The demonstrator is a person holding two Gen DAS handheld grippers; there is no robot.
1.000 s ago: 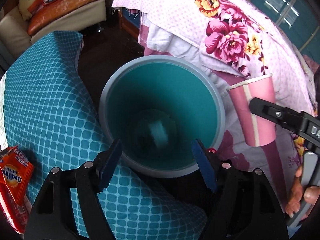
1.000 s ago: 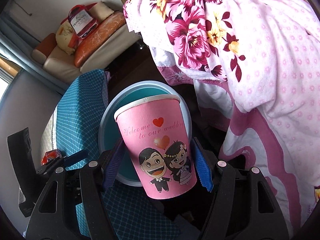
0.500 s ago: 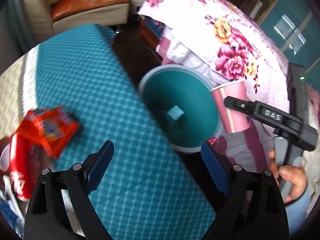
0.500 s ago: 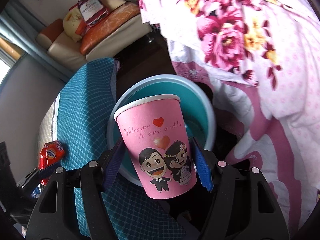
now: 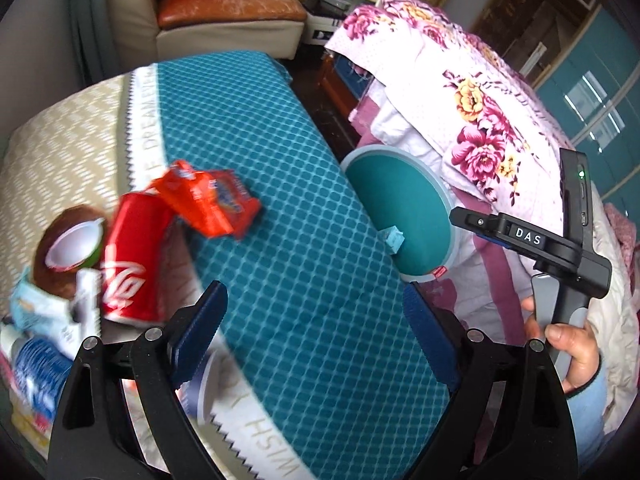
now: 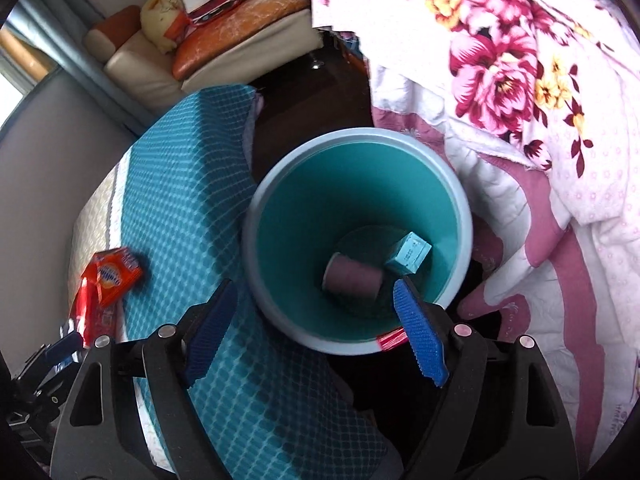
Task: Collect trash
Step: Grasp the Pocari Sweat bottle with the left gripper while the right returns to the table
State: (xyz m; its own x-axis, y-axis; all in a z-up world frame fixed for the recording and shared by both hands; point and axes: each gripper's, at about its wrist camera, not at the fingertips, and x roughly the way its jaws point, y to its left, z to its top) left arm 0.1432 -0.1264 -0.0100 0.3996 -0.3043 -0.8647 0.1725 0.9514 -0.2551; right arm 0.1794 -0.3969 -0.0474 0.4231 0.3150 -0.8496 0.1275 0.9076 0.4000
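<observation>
A teal bin [image 6: 356, 160] stands on the floor between the table and the bed. The pink paper cup [image 6: 352, 278] lies on its side at the bin's bottom next to a small blue carton [image 6: 408, 254]. My right gripper [image 6: 316, 332] is open and empty just above the bin's near rim. My left gripper [image 5: 316, 336] is open and empty over the teal tablecloth [image 5: 280, 216]. A red cola can [image 5: 132, 256], an orange sachet [image 5: 208, 200] and a coconut cup [image 5: 72, 248] lie to its left. The bin [image 5: 400, 184] shows at the table's right edge.
A flowered quilt [image 6: 520, 80] hangs off the bed right of the bin. A sofa [image 5: 224, 12] with cushions stands beyond the table. A blue bottle [image 5: 36, 364] and wrappers lie at the table's near left. The orange sachet [image 6: 114, 276] also shows in the right wrist view.
My right gripper opened and the pink cup dropped into the bin. My left gripper swung left from the bin toward the trash on the table.
</observation>
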